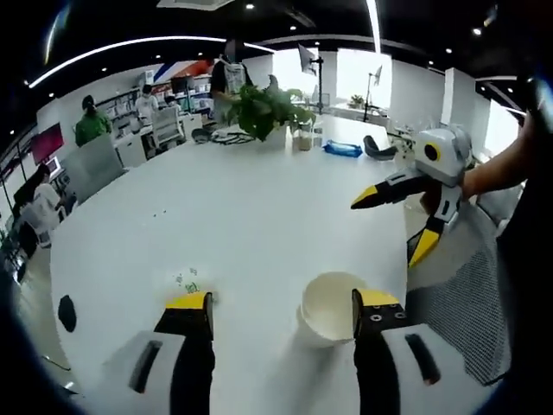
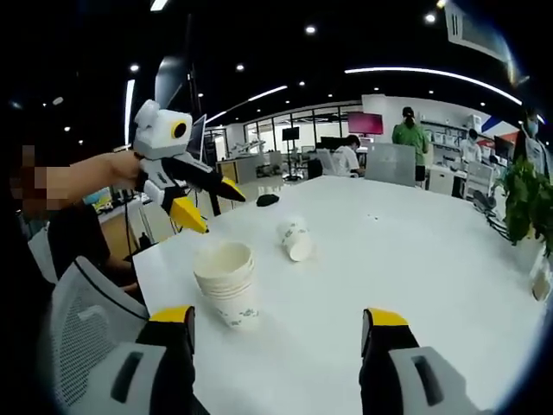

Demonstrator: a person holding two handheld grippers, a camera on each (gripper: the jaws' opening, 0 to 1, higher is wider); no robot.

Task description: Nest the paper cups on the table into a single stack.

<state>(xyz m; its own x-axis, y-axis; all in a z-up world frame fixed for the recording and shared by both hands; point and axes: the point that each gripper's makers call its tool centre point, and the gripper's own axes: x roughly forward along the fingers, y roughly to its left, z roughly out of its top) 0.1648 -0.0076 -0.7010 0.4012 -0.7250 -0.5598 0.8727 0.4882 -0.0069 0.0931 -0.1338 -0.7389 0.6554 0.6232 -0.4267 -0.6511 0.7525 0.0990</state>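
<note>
A stack of white paper cups (image 2: 227,281) stands upright near the table's corner. In the left gripper view I look down into the stack (image 1: 331,307), just inside my right jaw. A single printed cup (image 2: 295,239) lies on its side a little beyond the stack. A faint green-printed white shape (image 1: 188,281) by my left jaw tip may be that cup. My left gripper (image 1: 283,303) is open and empty; it hovers above the stack, also open (image 2: 214,210). My right gripper (image 2: 278,317) is open and empty, and hangs open over the table edge (image 1: 393,225).
The white table (image 1: 259,216) is large. A potted plant (image 1: 263,108) and a blue packet (image 1: 343,149) stand at its far end. A grey mesh chair (image 1: 467,294) sits by the near corner. A dark object (image 2: 268,200) lies farther off. People stand in the background.
</note>
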